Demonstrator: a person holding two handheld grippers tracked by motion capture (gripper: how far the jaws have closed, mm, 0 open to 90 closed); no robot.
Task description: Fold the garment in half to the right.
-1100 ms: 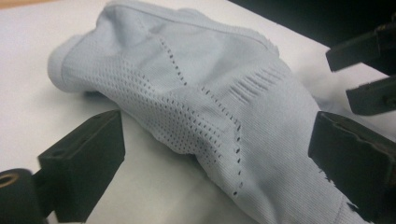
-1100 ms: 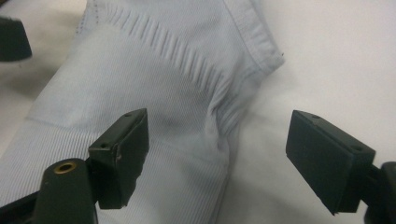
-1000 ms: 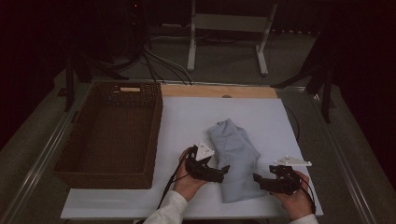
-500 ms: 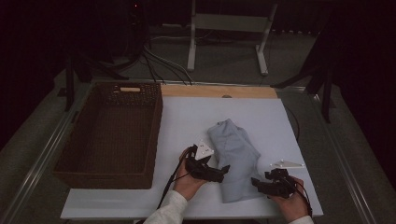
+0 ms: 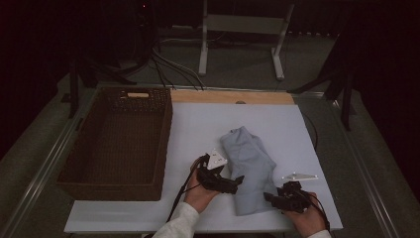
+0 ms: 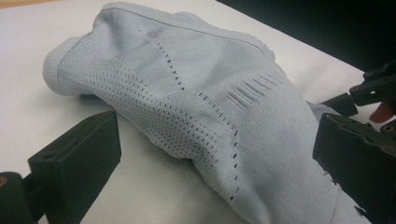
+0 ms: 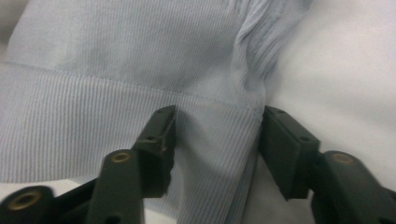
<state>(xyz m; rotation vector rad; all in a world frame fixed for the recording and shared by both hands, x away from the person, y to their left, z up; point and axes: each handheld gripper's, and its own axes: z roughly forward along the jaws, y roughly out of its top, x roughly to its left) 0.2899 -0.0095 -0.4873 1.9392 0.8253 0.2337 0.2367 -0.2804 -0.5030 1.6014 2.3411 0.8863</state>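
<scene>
A pale blue knitted garment [image 5: 249, 166] is lying crumpled on the white table [image 5: 198, 124], right of centre toward the near edge. The left gripper [image 5: 236, 182] is sitting at the garment's left side, its jaws standing wide apart with the perforated knit bulging between them, gripping nothing. The right gripper [image 5: 270, 197] is resting at the garment's near right corner, jaws partly open around the ribbed hem, not yet pinching it. A brown wicker basket [image 5: 79, 163] is standing at the left.
</scene>
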